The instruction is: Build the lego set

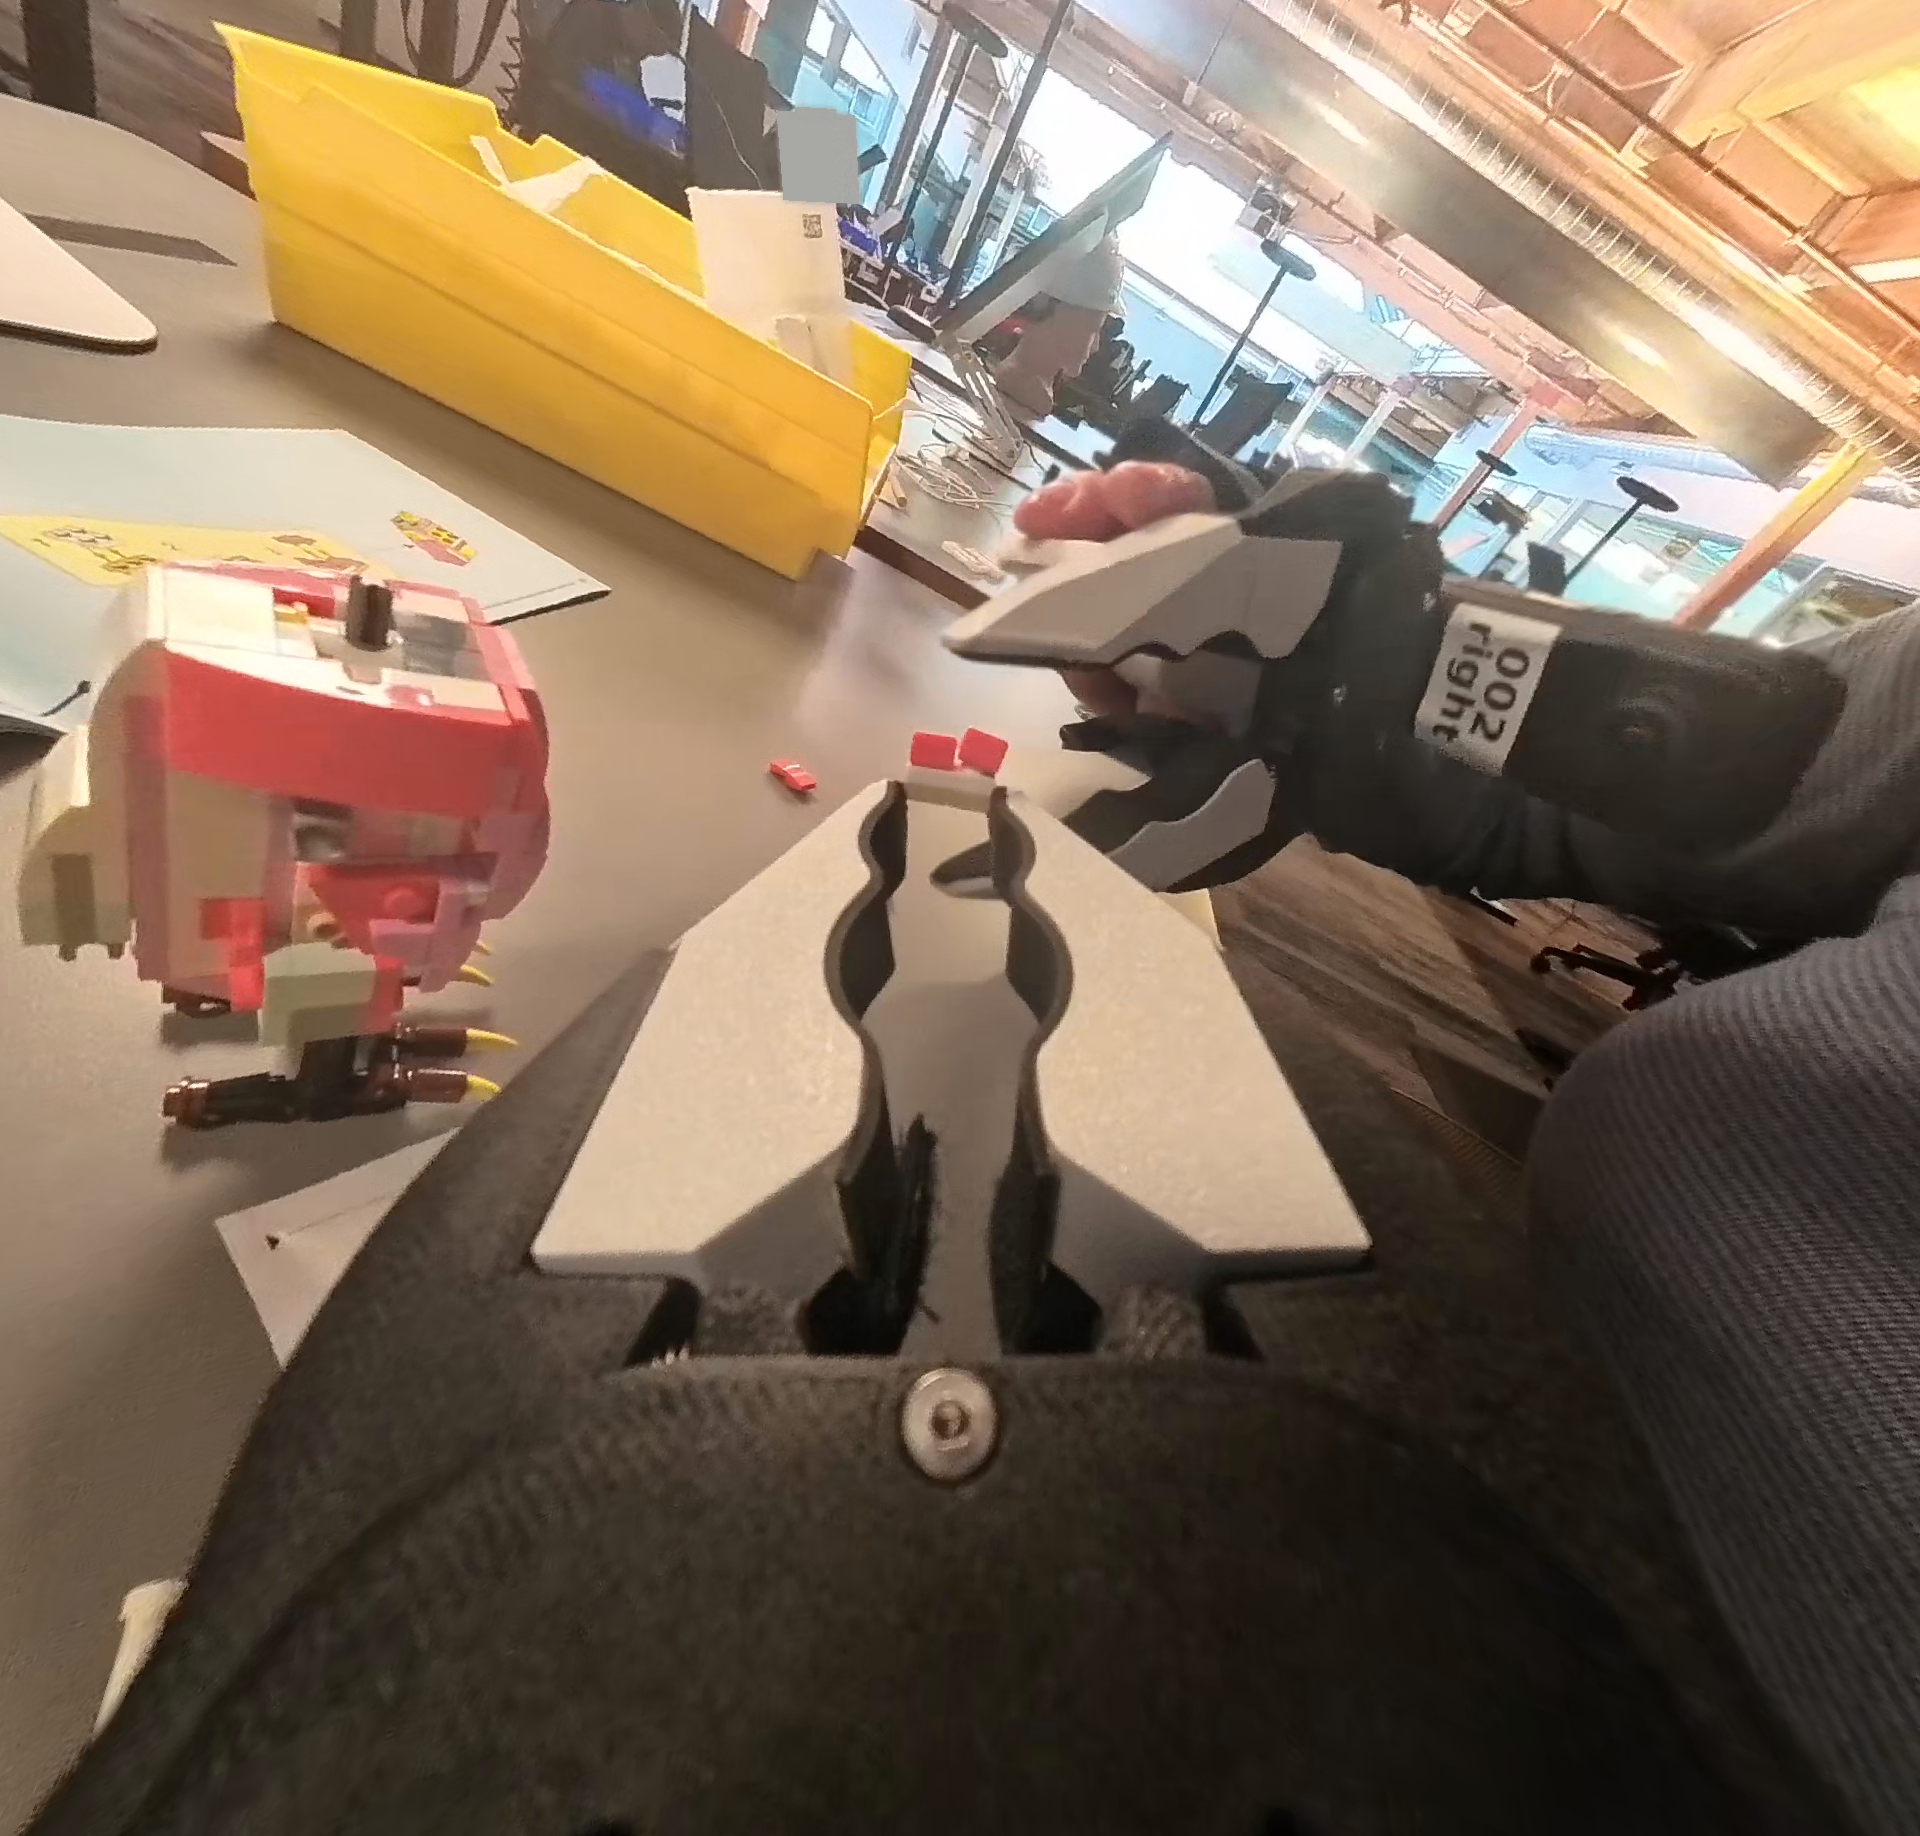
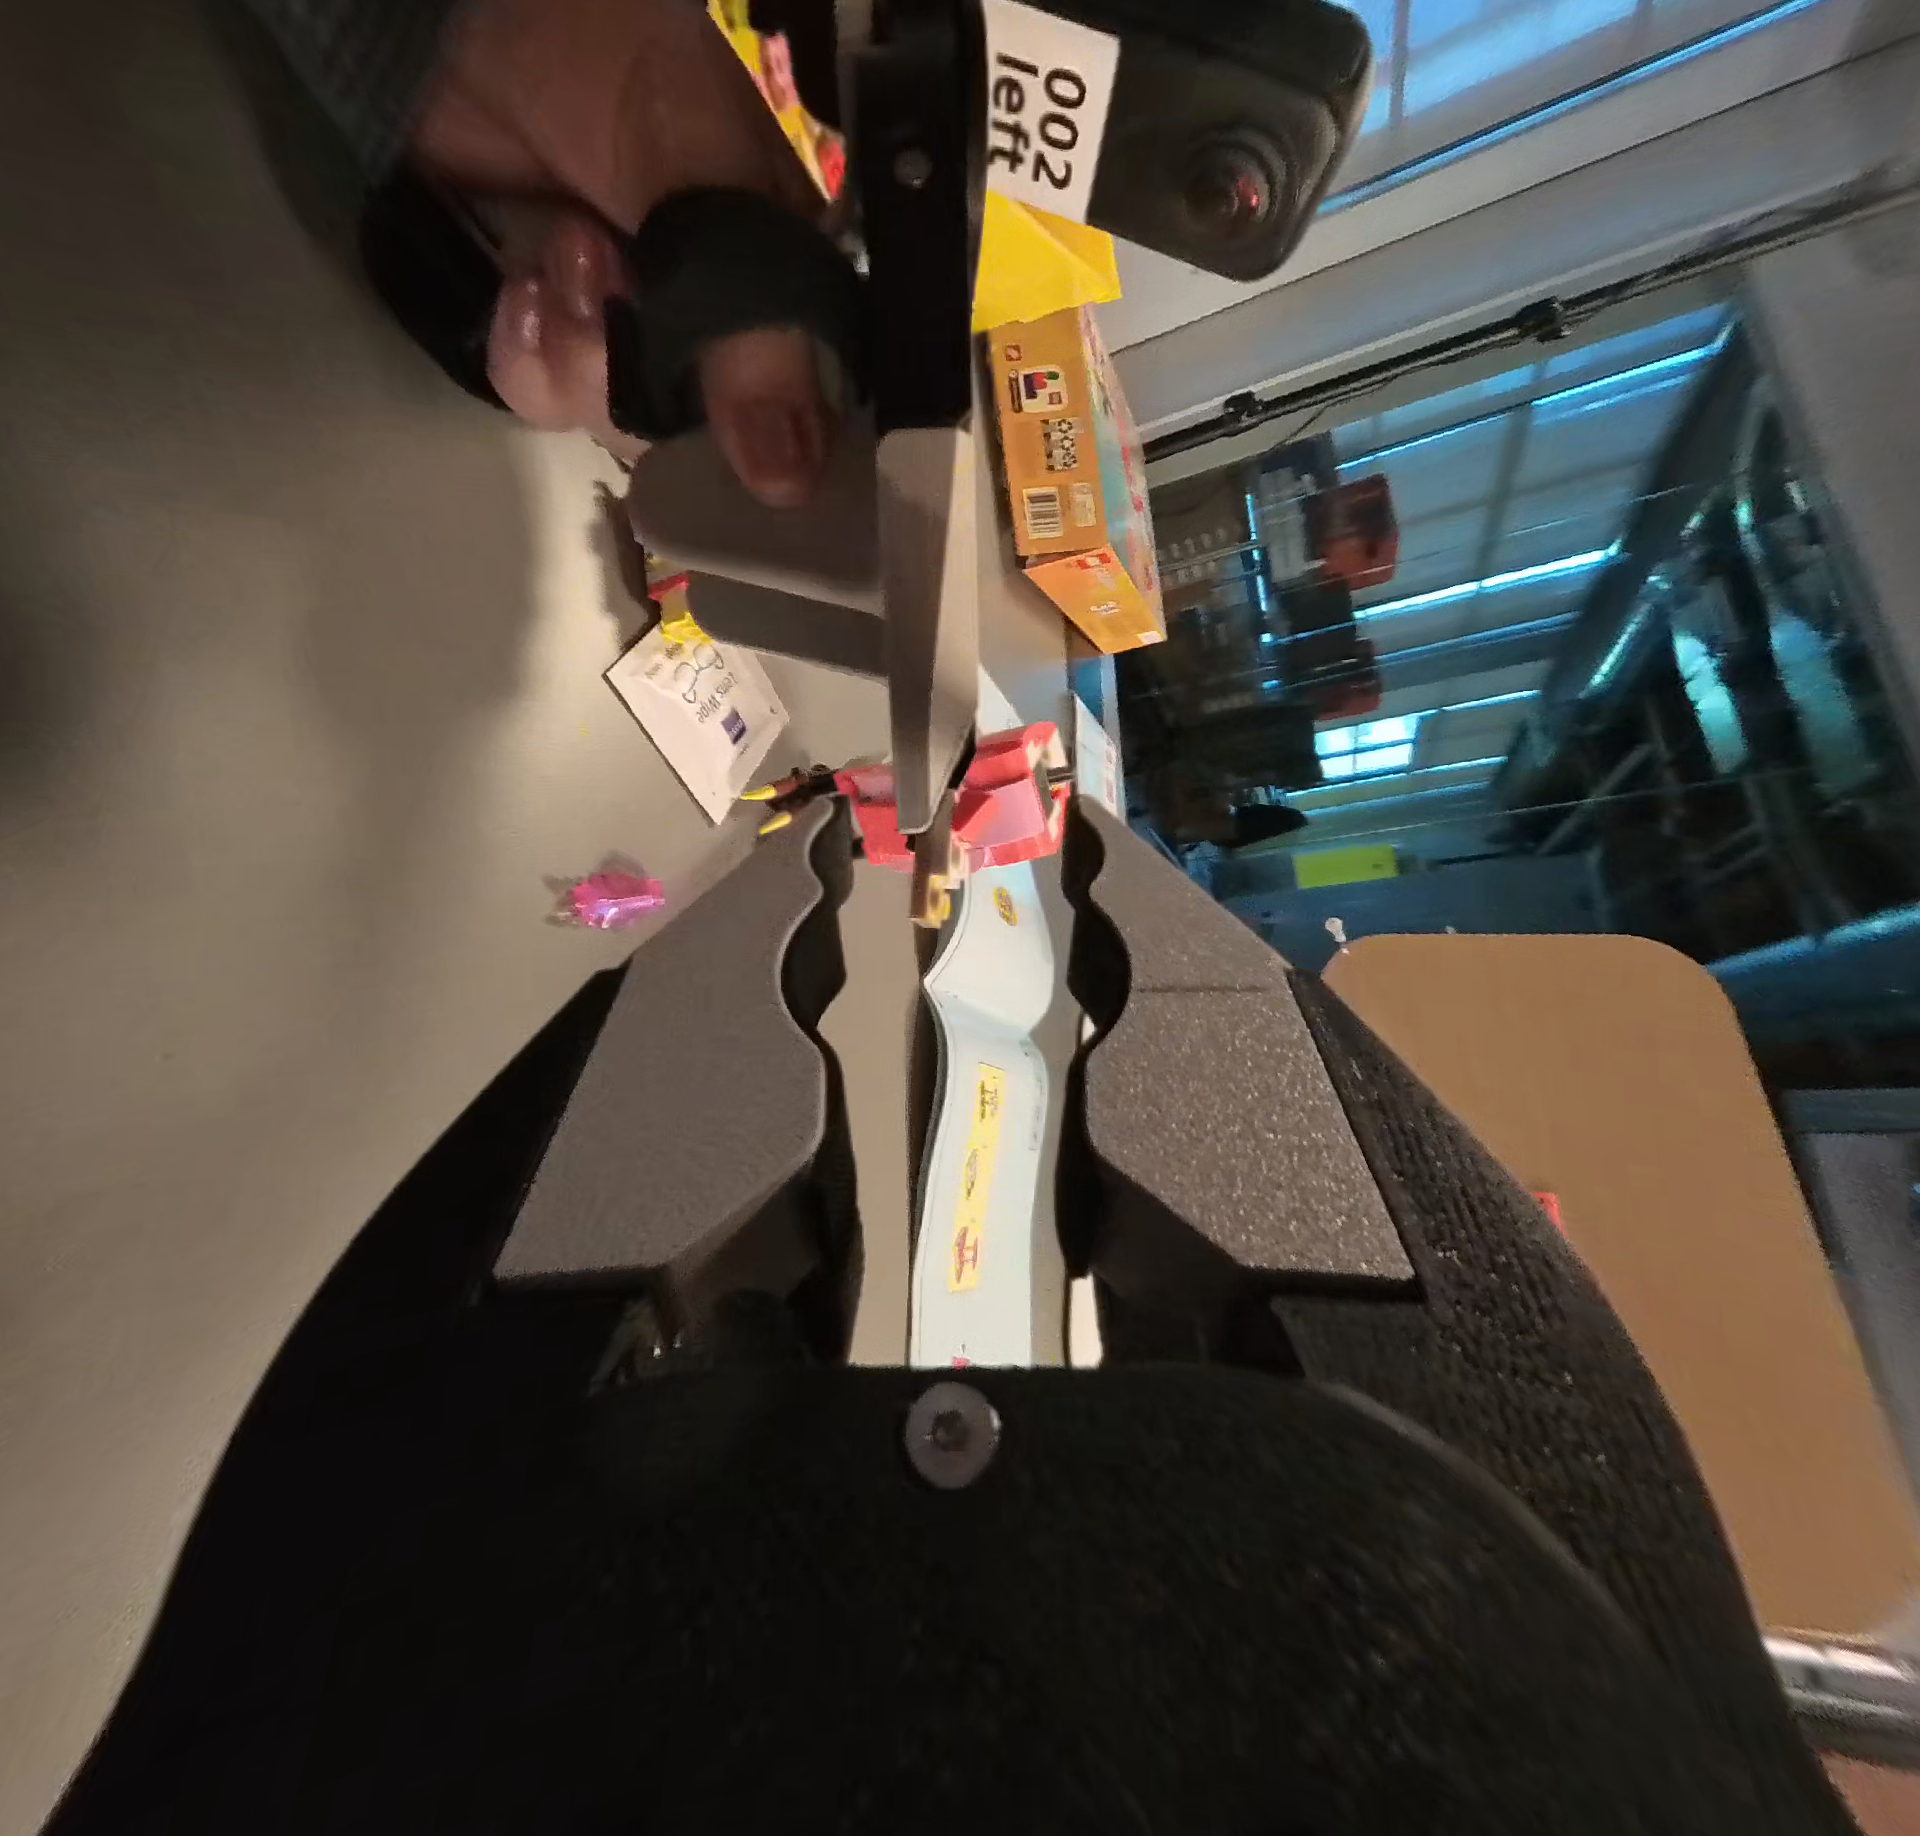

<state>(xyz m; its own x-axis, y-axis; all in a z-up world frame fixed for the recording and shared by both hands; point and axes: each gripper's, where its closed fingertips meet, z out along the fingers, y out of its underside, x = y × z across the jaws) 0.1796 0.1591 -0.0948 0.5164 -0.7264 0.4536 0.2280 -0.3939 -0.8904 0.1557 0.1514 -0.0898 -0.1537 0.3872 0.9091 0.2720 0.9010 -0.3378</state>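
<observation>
Left tongs [image 1: 948, 787] pinch a small white-and-red brick piece [image 1: 951, 770], long axis crosswise; right tongs [image 2: 951, 830] gape empty.

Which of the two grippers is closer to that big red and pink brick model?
Left. The left gripper sits just beside the brick model; the right gripper lies beyond it, farther away.

Left gripper [image 1: 948, 799]: pale grey fingers, black body; clamped a cream plate [image 1: 945, 787] topped by two red tiles [image 1: 956, 749].
Right gripper [image 1: 1023, 747]: grey-and-black fingers, black glove, white label; jaws parted, nothing between.
Model [image 1: 301, 810]: red, pink, cream and lilac bricks; brown legs, yellow claws.
Loose tile [image 1: 794, 773]: red.
Bin [image 1: 540, 332]: yellow.
Booklet [image 1: 260, 498]: pale blue with yellow panels.
Table [image 1: 707, 664]: grey.
Box [image 2: 1081, 477]: orange-yellow.
Sachet [image 2: 707, 726]: white.
Wrapper [image 2: 608, 898]: magenta.
</observation>
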